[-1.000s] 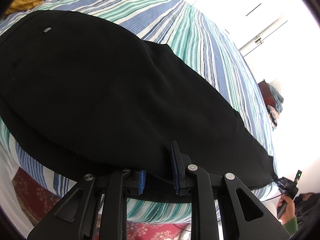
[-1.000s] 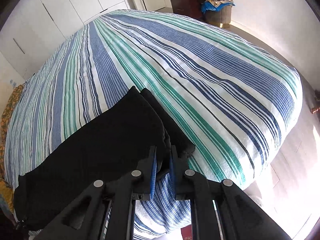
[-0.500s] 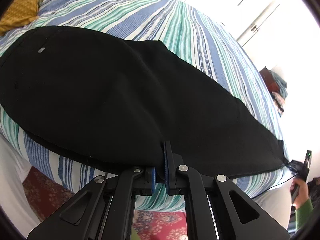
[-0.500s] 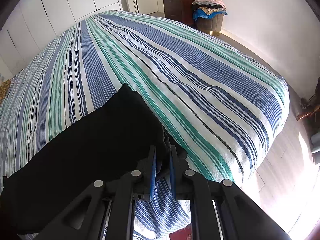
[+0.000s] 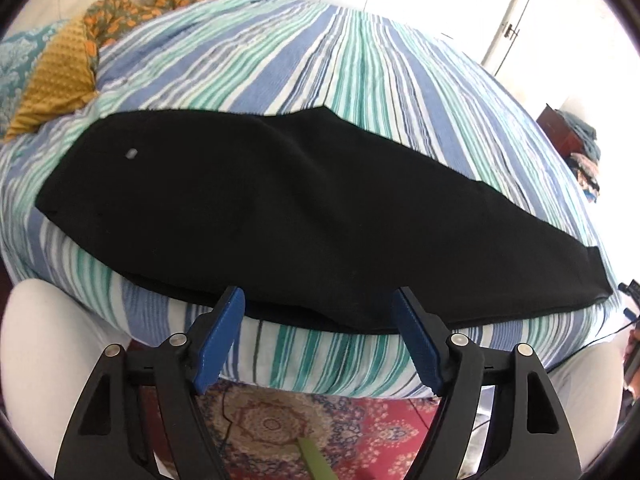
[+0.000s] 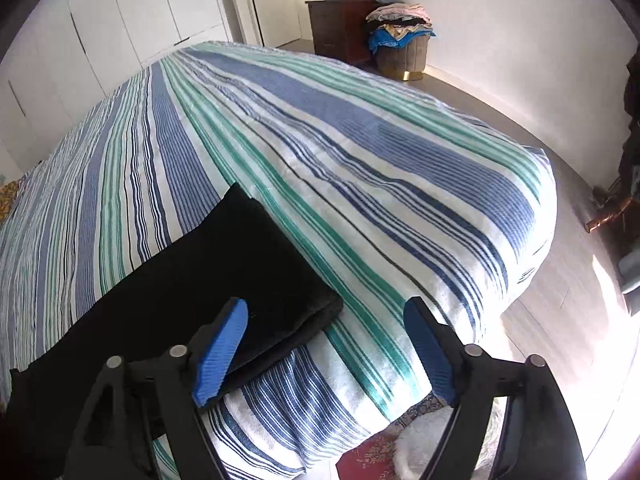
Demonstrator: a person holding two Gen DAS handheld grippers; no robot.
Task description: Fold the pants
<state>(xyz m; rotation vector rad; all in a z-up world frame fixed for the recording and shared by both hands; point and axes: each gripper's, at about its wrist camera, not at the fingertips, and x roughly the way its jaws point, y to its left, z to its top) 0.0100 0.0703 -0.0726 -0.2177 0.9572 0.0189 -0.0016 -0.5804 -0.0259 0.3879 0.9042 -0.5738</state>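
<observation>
We angle both tools steeply down at the bed's near edge. Our left gripper and right gripper are spreading their jaws, nothing between them. The black pants lie folded lengthwise along the striped bedspread. Folded clothes fill the round basket by the wall.

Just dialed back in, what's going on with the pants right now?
The black pants lie flat along the near edge of the striped bed, legs stacked one on the other, hems at the right end. Both grippers are opening and grip nothing: the left gripper sits at the pants' long near edge, the right gripper at the hem corner, one finger over the cloth. The lengthwise fold looks done; the crosswise folds are not yet made.
</observation>
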